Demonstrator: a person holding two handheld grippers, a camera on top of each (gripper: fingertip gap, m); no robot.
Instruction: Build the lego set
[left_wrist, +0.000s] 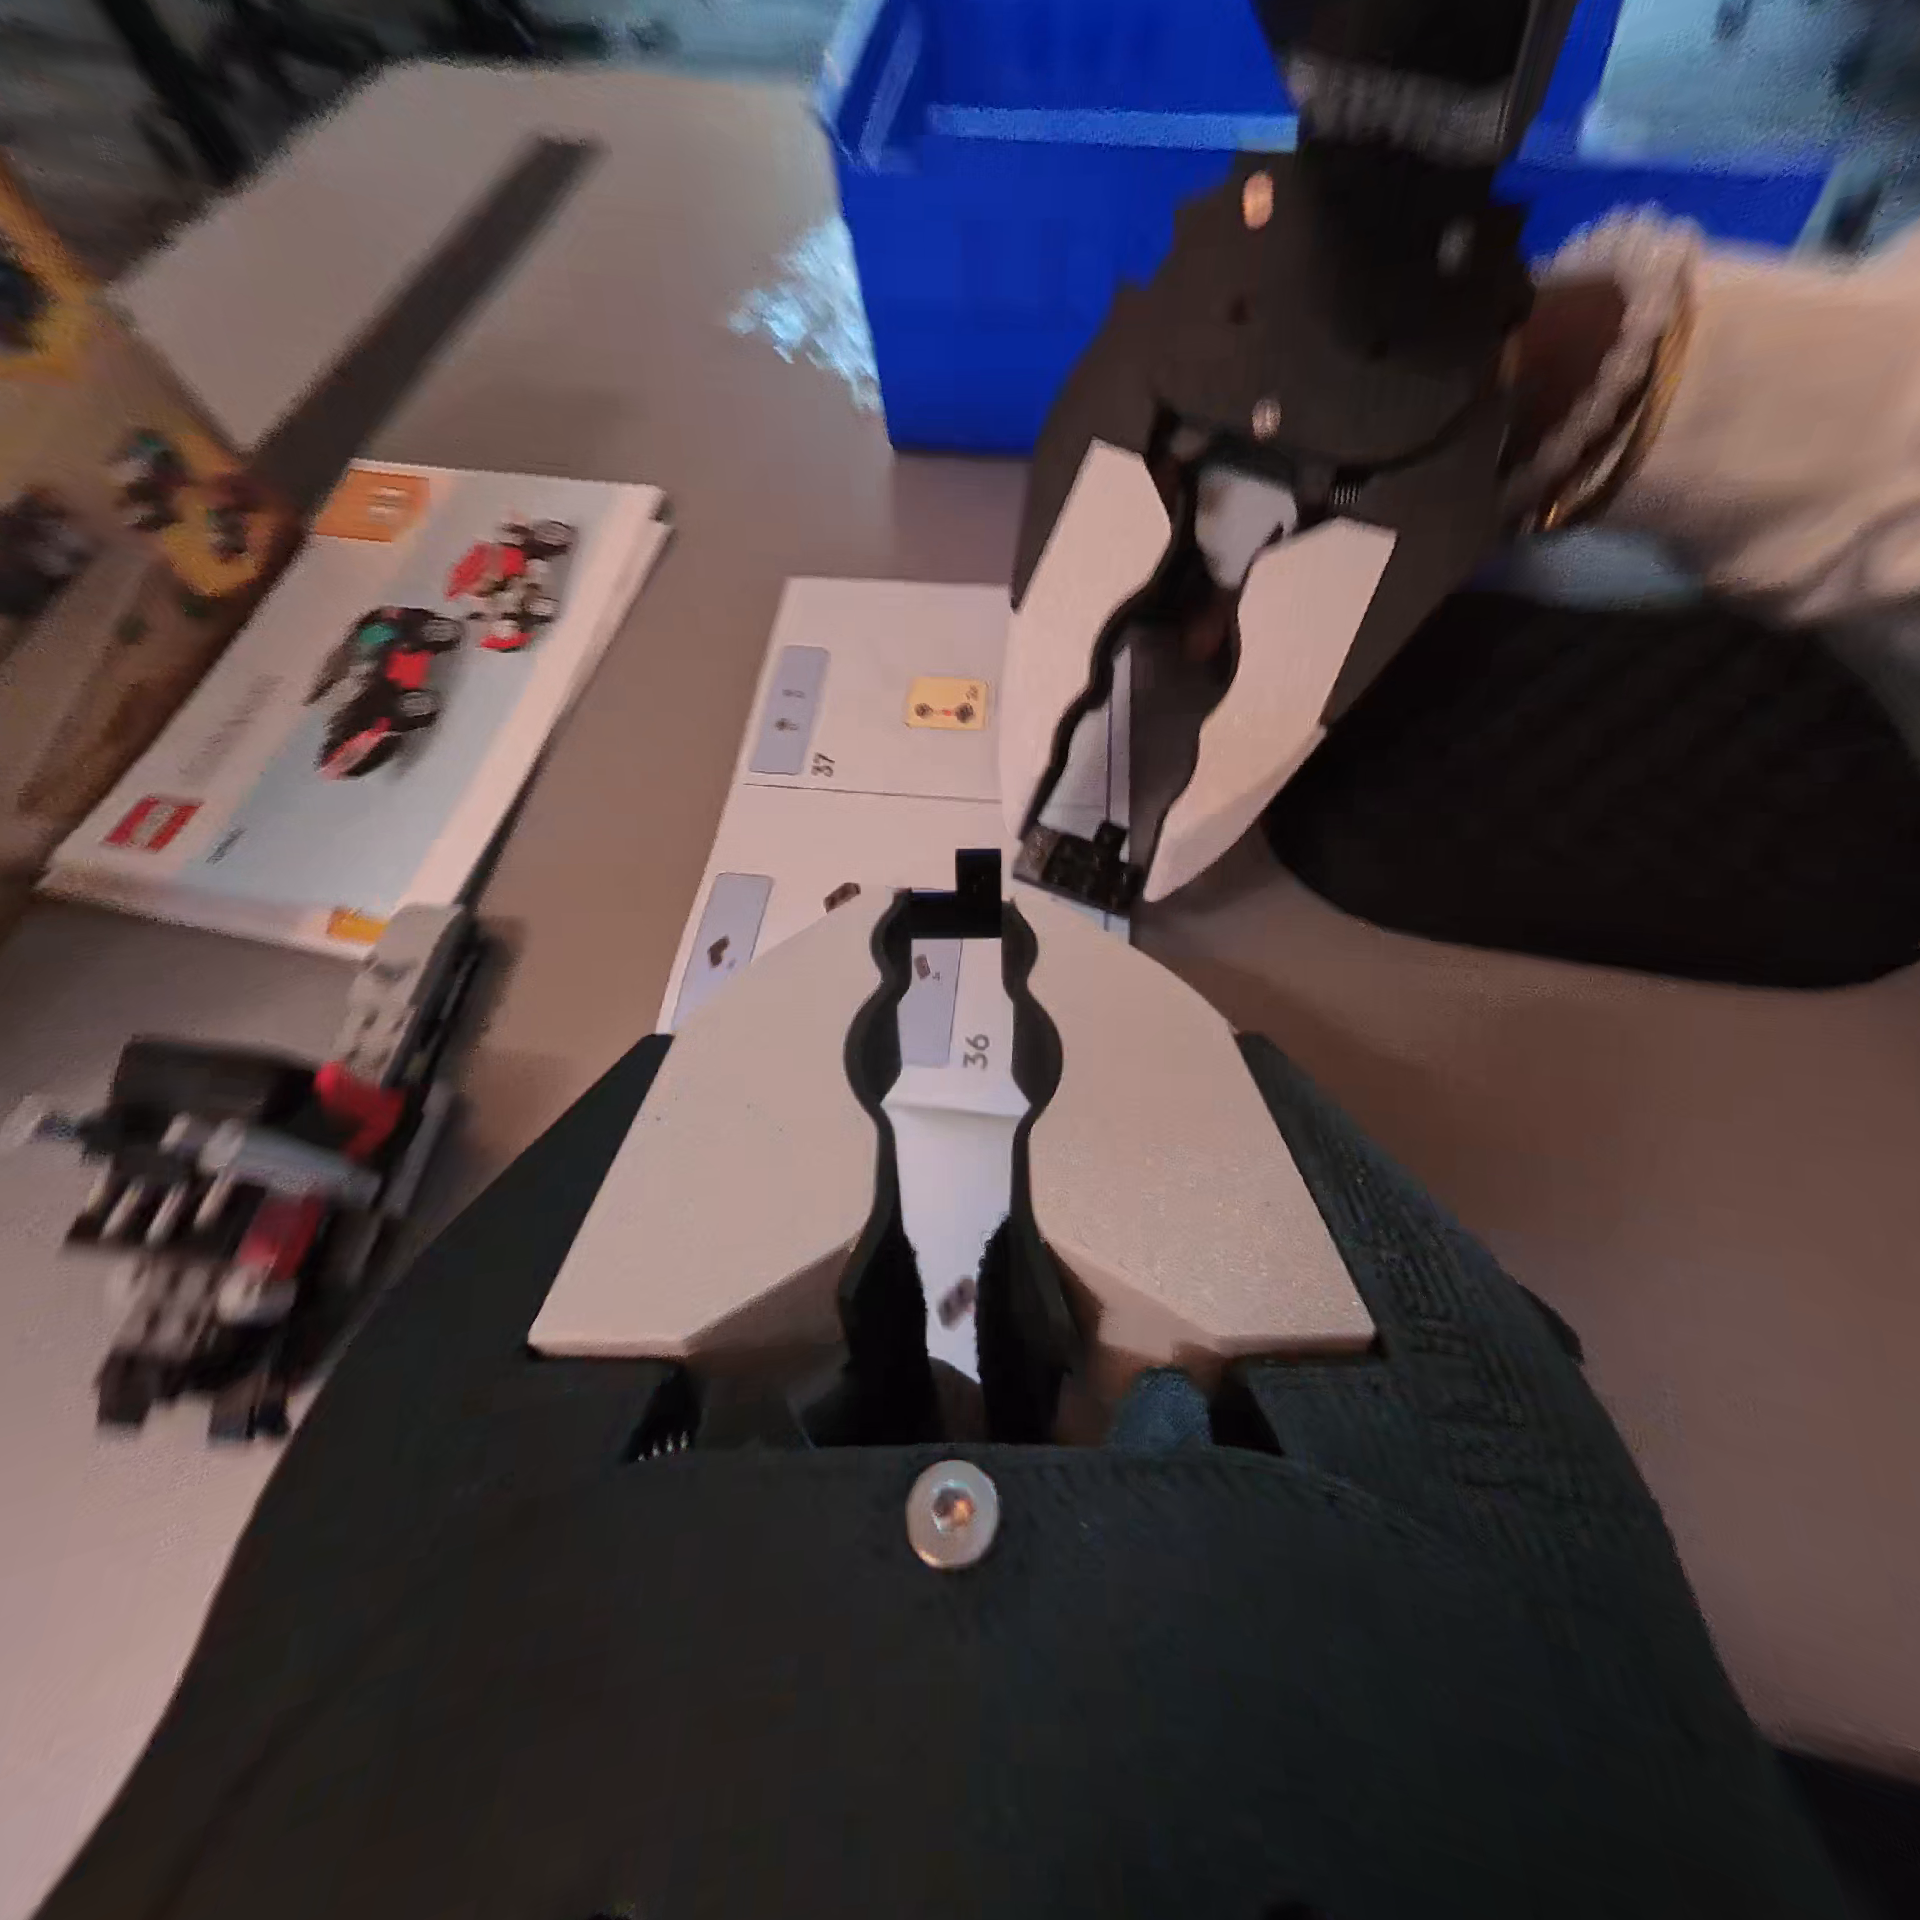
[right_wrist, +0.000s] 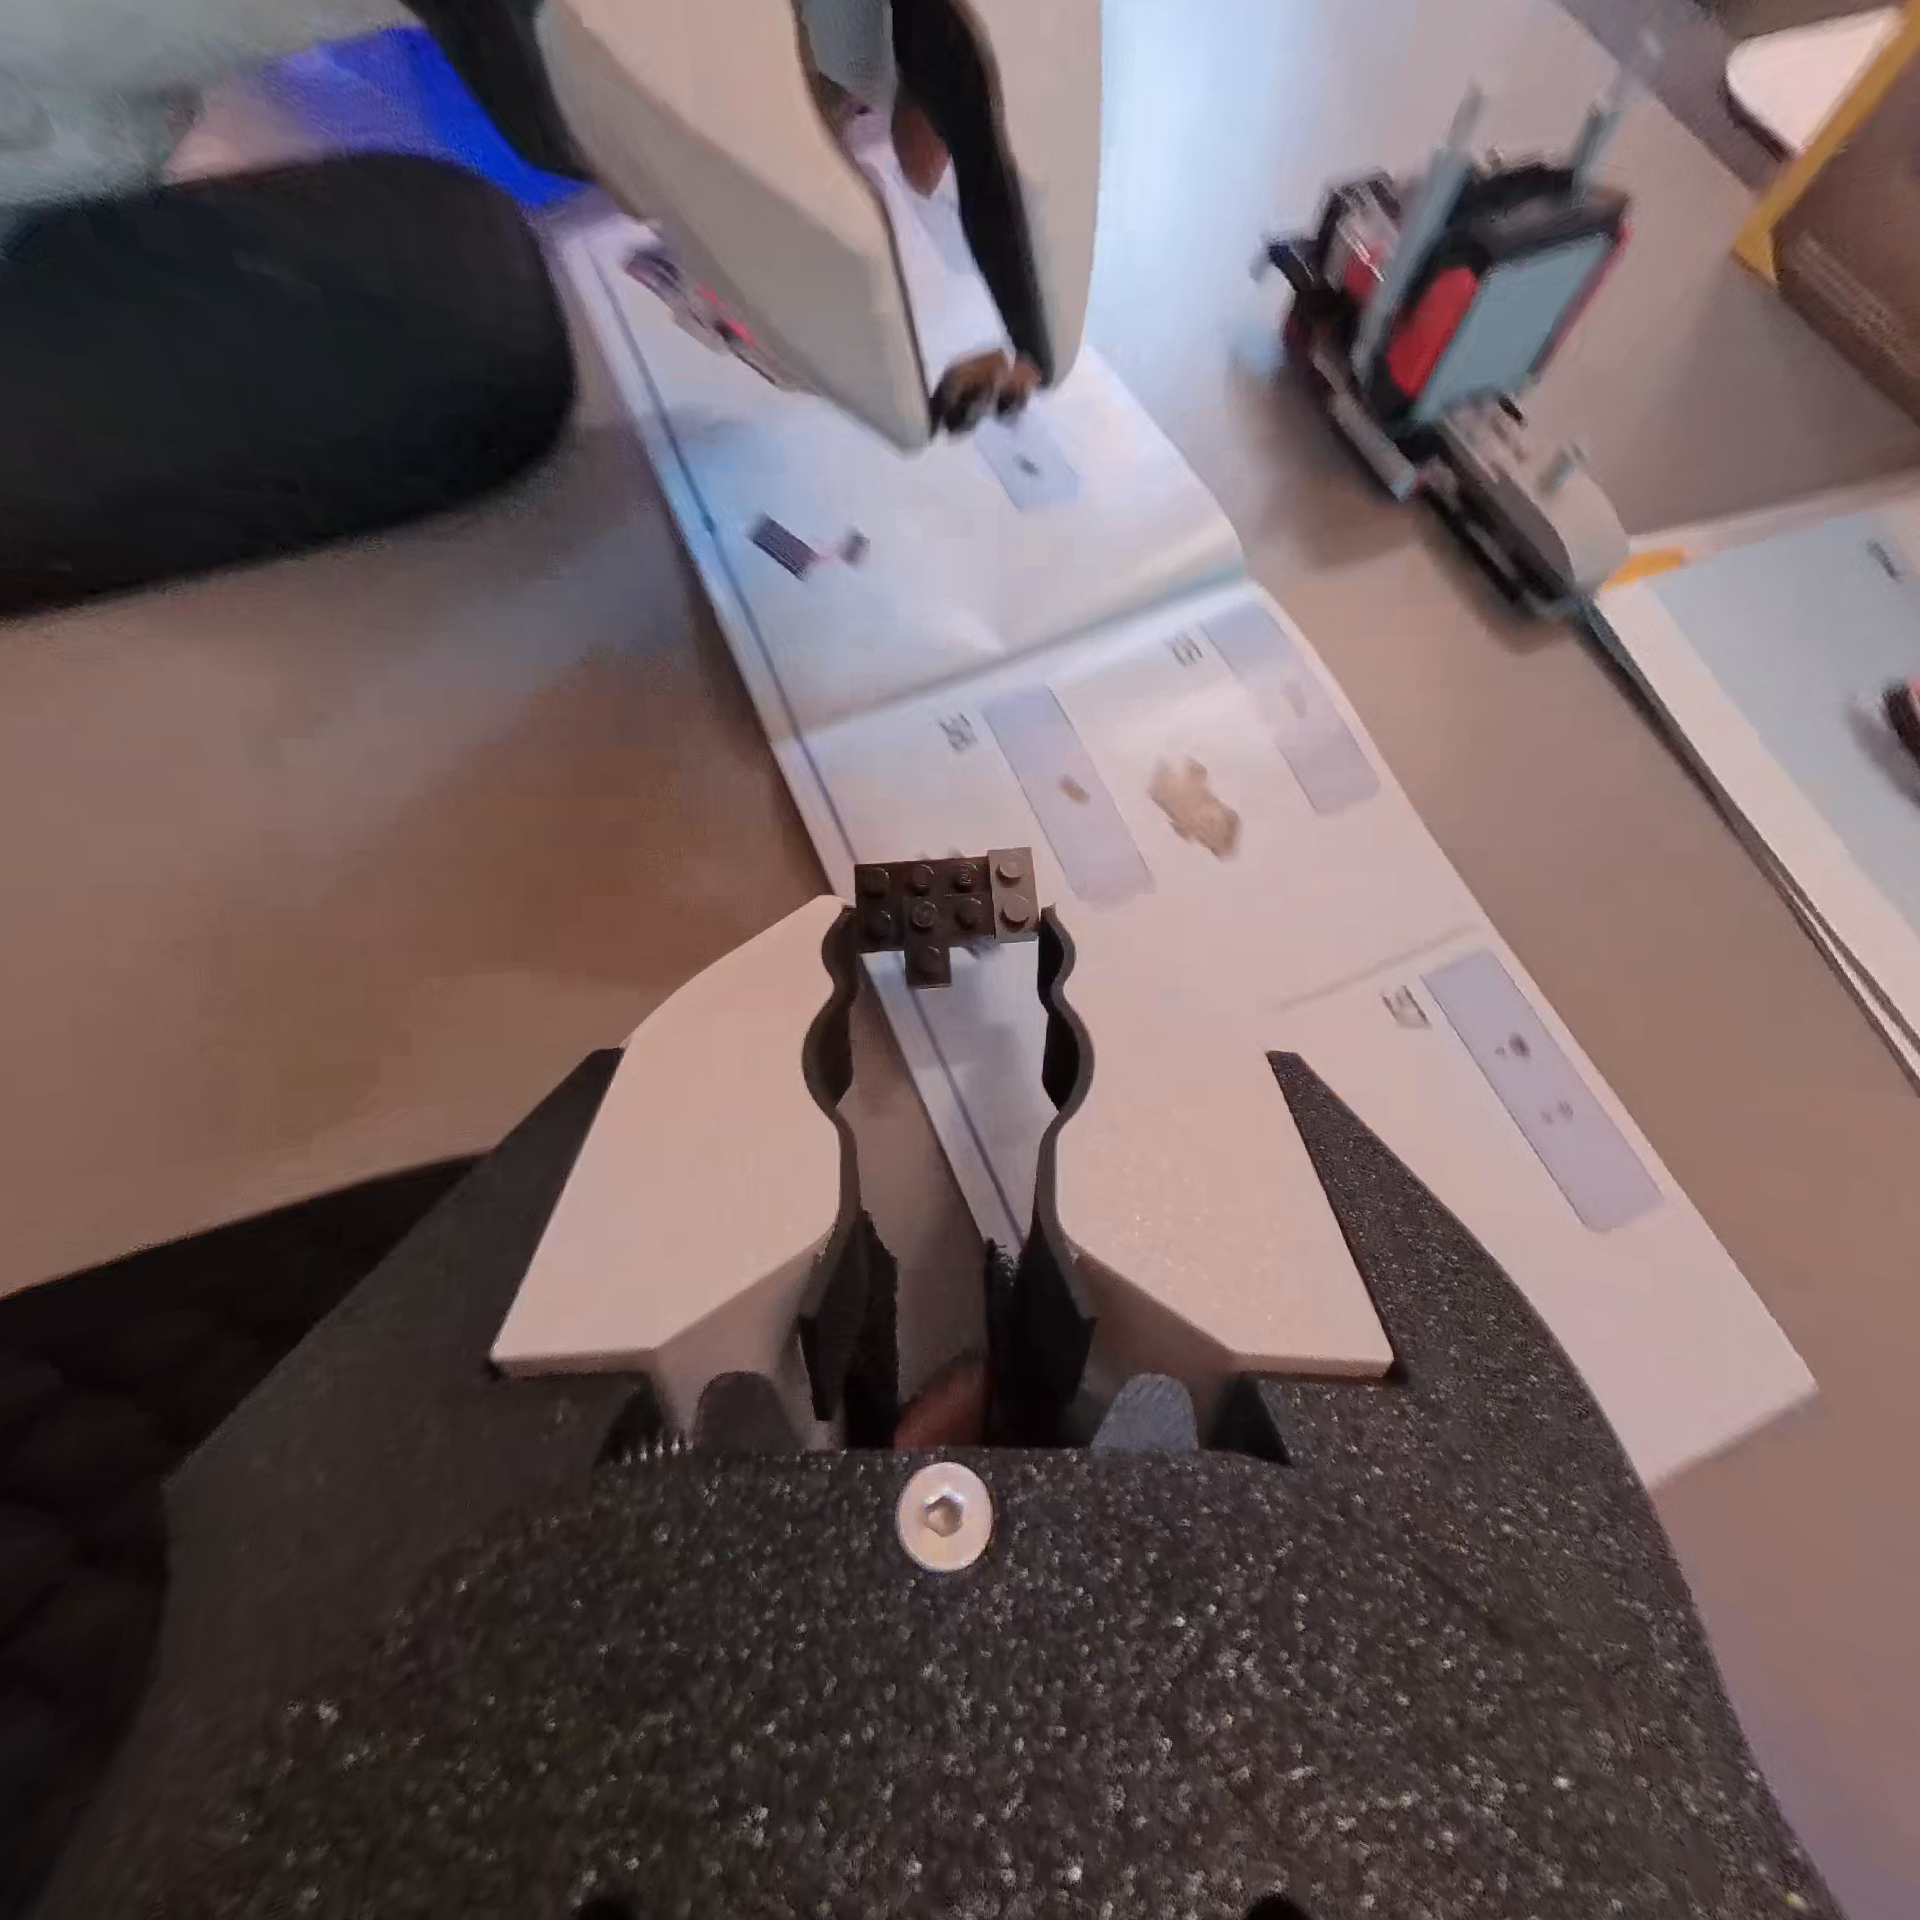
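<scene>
— Nearest up front?
— Both claws. Left claw (left_wrist: 956, 914) pinches a small black piece (left_wrist: 961, 896); right claw (right_wrist: 945, 925) grips a dark studded plate assembly (right_wrist: 940, 904).
— Around them?
— Grey table (left_wrist: 1403, 1143), blue bin (left_wrist: 977, 260), open instruction booklet (right_wrist: 1195, 883) beneath the claws, closed booklet (left_wrist: 353, 707), half-built car model (left_wrist: 249, 1174) to the left.

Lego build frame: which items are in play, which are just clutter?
In play:
- left gripper, shut on small black L-shaped piece
- right gripper, shut on dark studded plate assembly
- open white instruction booklet
- half-built red, black and grey model

Lying about:
- blue plastic bin
- closed booklet
- black cloth
</scene>
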